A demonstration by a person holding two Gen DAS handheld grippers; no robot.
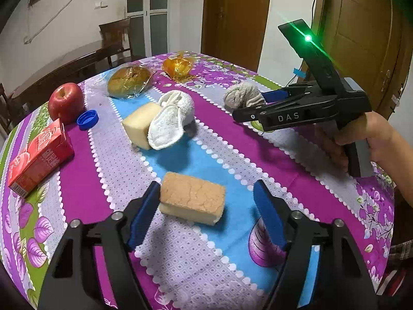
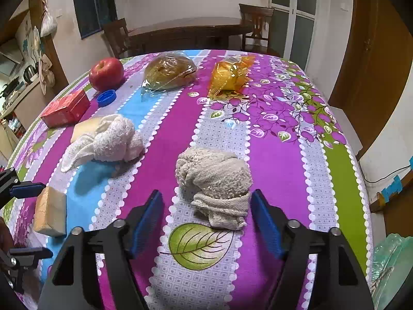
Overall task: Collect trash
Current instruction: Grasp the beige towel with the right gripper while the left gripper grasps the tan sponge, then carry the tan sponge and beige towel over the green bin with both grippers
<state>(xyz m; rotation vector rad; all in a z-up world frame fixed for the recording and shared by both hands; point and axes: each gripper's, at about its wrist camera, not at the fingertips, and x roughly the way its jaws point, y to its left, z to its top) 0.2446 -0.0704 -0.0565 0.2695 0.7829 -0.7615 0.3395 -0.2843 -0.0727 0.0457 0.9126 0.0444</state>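
Note:
My left gripper (image 1: 206, 214) is open around a tan sponge block (image 1: 192, 198) on the tablecloth; its left pad touches the block's end. My right gripper (image 2: 207, 222) is open, its pads either side of a crumpled grey rag (image 2: 214, 178). The right gripper also shows in the left wrist view (image 1: 260, 104), by that rag (image 1: 242, 94). A white rag (image 2: 108, 142) lies against a yellow sponge (image 1: 139, 124). A blue bottle cap (image 1: 87, 119), a red juice carton (image 1: 38, 157), a wrapped bun (image 1: 129, 80) and an orange wrapper (image 1: 178, 67) lie farther off.
A red apple (image 1: 66, 102) stands by the cap. The table (image 2: 340, 180) has a purple floral cloth; its right edge drops off near a green plastic bag (image 2: 387, 261). Wooden chairs (image 2: 255, 23) and a dark table stand behind.

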